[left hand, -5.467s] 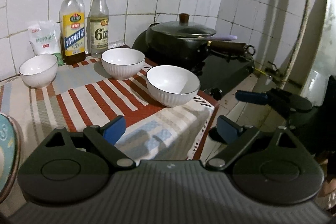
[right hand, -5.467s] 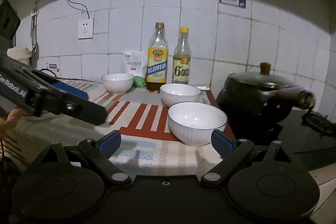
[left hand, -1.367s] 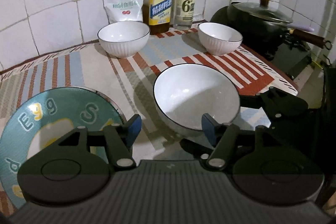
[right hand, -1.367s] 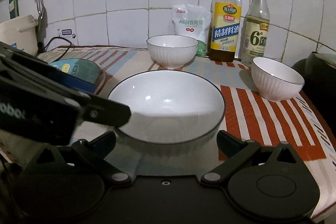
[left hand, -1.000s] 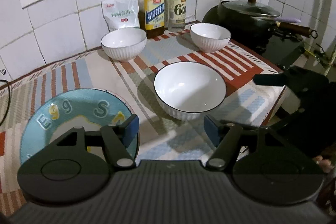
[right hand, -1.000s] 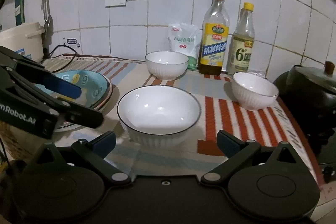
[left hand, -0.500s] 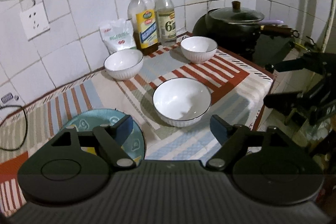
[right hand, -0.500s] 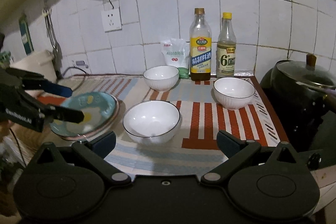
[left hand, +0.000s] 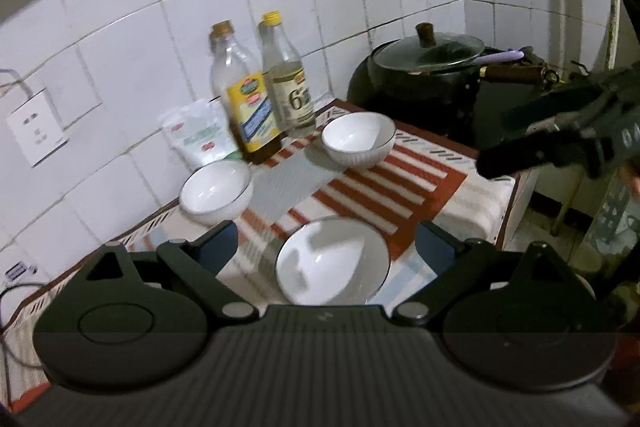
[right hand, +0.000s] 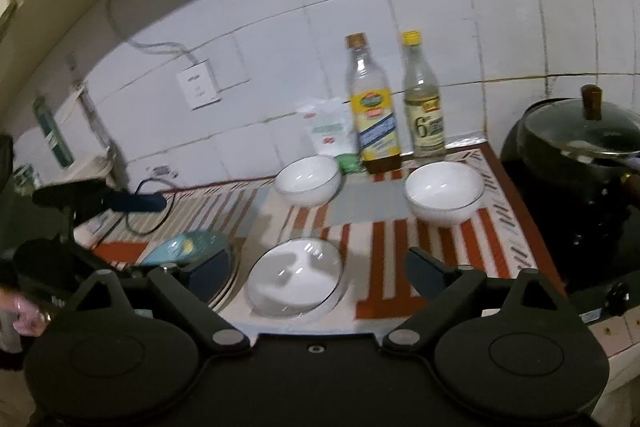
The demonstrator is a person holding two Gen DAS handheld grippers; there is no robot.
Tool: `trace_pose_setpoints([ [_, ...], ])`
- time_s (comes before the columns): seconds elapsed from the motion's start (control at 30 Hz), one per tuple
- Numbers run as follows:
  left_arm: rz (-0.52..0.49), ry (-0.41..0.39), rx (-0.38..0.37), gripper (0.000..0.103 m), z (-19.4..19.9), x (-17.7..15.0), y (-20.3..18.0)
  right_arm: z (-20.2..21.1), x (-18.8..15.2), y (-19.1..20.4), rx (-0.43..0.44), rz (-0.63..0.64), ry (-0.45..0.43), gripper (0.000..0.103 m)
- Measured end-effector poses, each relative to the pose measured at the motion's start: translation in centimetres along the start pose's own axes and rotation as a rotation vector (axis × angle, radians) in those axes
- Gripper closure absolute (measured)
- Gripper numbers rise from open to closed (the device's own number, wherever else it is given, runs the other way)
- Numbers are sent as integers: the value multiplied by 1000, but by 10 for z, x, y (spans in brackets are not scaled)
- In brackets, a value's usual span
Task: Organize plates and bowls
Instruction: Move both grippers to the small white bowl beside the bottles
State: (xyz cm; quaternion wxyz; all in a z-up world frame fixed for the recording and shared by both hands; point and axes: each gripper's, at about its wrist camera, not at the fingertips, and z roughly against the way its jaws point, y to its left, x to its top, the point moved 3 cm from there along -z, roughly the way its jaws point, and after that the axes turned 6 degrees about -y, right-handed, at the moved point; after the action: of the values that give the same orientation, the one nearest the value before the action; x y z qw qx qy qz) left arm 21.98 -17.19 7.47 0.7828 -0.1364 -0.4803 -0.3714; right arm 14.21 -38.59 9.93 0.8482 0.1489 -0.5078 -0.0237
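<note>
Three white bowls stand on the striped cloth. The nearest bowl [left hand: 332, 261] [right hand: 296, 277] sits below and ahead of both grippers, untouched. Two more bowls stand toward the wall, one on the left [left hand: 216, 193] [right hand: 308, 179] and one on the right [left hand: 358, 139] [right hand: 444, 193]. A teal plate [right hand: 188, 247] lies left of the nearest bowl, partly hidden by my right gripper's finger. My left gripper [left hand: 326, 247] hangs above the cloth, jaws opening, nothing gripped. My right gripper [right hand: 318, 269] is wide, jaws closing slightly, also holding nothing.
Two glass bottles [left hand: 244, 95] [left hand: 286, 83] and a white bag [left hand: 196, 139] stand against the tiled wall. A black lidded wok [left hand: 428, 67] sits on the stove at right. A wall socket [right hand: 198, 89] and a black cable [right hand: 148, 203] are at left. A hand [right hand: 28, 315] shows lower left.
Both grippers have risen and drawn back from the nearest bowl, so it looks smaller and lower. The left jaws have spread wider. Both views have rolled.
</note>
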Motion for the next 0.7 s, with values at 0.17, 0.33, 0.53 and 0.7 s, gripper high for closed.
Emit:
trace_pose_setpoints([
  [0.17,76,28,-75,7,-42,24,0,-22,24,-33,-40,-28,24,13],
  [0.33,140,99,-67,9,-95,36,-4,-58,30,-75,-84,-75,62,22],
  [0.53,200,139,-25,11,-149,36,-6,-94,17,-114,-124,-144,56,29],
  [0.7,258,150,-17,23,-194,42,-7,-118,10,-135,-193,-138,30,34],
])
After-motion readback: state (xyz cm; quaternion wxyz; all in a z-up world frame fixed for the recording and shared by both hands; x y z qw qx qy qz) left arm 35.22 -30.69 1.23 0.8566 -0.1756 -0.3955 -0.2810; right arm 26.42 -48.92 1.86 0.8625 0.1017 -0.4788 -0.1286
